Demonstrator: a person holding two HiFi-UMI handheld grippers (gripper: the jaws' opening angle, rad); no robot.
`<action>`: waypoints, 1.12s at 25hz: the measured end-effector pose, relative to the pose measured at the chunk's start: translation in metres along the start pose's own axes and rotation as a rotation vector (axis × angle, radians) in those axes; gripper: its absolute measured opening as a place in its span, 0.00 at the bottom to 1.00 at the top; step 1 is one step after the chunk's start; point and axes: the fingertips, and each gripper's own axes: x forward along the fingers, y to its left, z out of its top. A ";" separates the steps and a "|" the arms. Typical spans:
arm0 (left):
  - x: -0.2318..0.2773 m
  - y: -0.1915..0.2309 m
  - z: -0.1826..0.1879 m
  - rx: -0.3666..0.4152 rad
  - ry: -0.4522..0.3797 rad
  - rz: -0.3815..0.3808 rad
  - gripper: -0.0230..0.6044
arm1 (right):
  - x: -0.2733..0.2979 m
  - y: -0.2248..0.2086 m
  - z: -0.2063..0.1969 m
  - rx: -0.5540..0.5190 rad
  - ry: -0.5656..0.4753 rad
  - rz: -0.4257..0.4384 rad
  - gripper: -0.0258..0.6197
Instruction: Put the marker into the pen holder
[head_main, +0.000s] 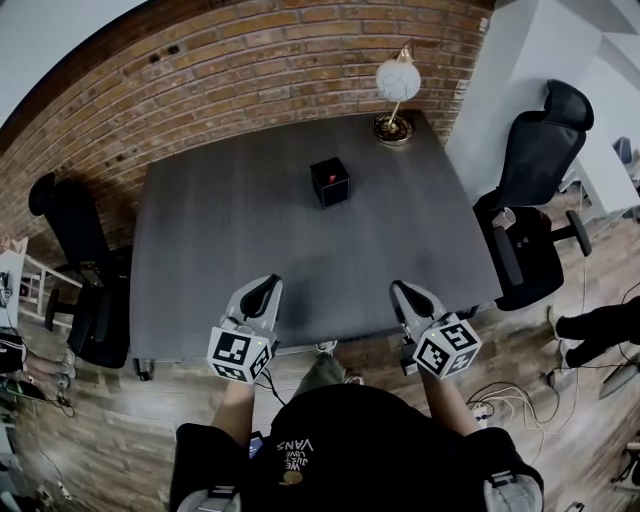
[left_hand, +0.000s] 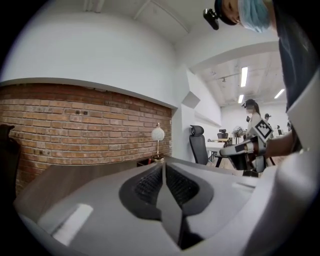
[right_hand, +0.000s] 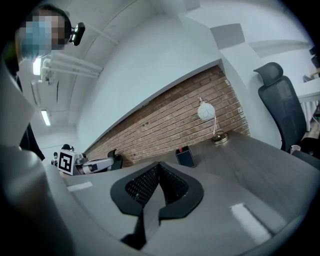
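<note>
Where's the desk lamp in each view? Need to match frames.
Head view: lamp near the top, right of centre.
Left gripper view: lamp at about the centre.
Right gripper view: lamp right of centre, upper half.
Shared landmark: brick wall right behind it.

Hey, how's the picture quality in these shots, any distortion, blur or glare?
Head view: heavy fisheye, the edges of the table and the brick wall bow; light is even, no harsh glare. Left gripper view: the left claw up close looks soft, and the ceiling lights blow out. Right gripper view: the scene leans, yet the pen holder stays fairly crisp.
</note>
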 end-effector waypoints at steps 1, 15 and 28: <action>-0.005 -0.002 -0.002 -0.010 0.000 0.007 0.15 | -0.001 0.002 -0.002 0.000 0.004 0.004 0.04; -0.061 -0.027 -0.037 -0.116 0.013 0.081 0.12 | -0.021 0.019 -0.031 0.010 0.050 0.023 0.04; -0.073 -0.050 -0.048 -0.152 0.025 0.074 0.12 | -0.032 0.026 -0.047 -0.016 0.092 0.019 0.04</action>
